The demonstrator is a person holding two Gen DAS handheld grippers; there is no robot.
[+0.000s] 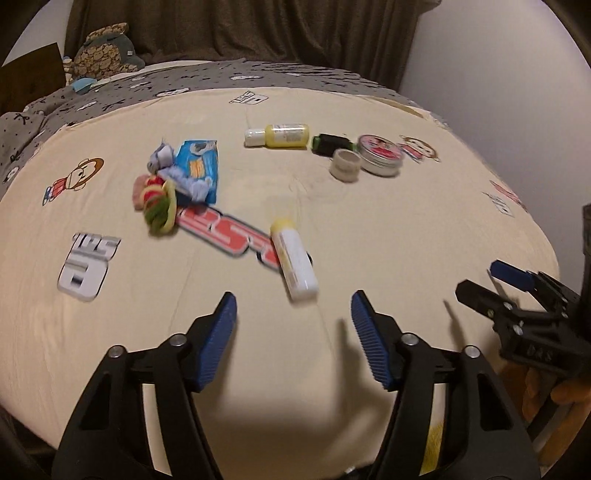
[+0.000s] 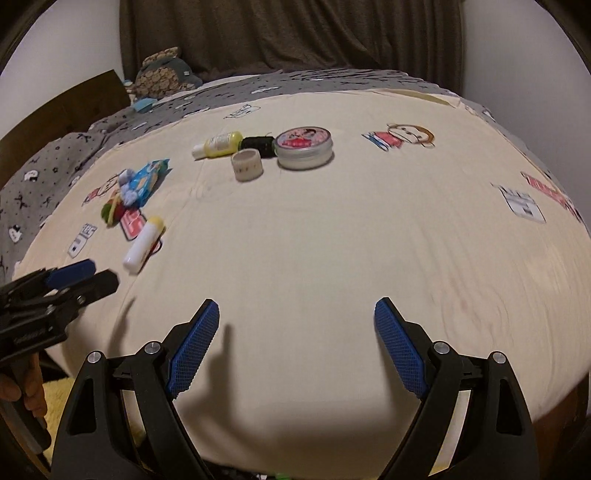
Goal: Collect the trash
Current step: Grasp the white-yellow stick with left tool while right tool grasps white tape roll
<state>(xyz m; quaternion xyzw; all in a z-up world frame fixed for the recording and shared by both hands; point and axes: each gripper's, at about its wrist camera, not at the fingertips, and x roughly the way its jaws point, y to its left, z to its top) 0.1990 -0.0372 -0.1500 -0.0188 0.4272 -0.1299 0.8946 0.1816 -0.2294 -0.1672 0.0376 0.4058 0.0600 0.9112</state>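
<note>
A white tube with a yellow cap (image 1: 293,258) lies on the cream bedsheet (image 1: 369,229) just ahead of my left gripper (image 1: 293,299), which is open and empty. A blue wrapper (image 1: 197,168) with a crumpled grey-blue piece (image 1: 166,158) and coloured rubber bands (image 1: 159,206) lies further left. A yellow bottle (image 1: 282,136), a black spool (image 1: 330,143), a small cream ring (image 1: 345,165) and a round tin (image 1: 380,154) lie beyond. My right gripper (image 2: 297,310) is open and empty over bare sheet; the tube (image 2: 144,244) and the tin (image 2: 304,147) also show in its view.
A grey patterned blanket (image 1: 92,99) covers the bed's far side, with a stuffed toy (image 1: 105,51) at the back left. Brown curtains (image 1: 240,29) hang behind. A white wall (image 1: 498,74) stands on the right. The right gripper (image 1: 495,284) shows at the left view's right edge.
</note>
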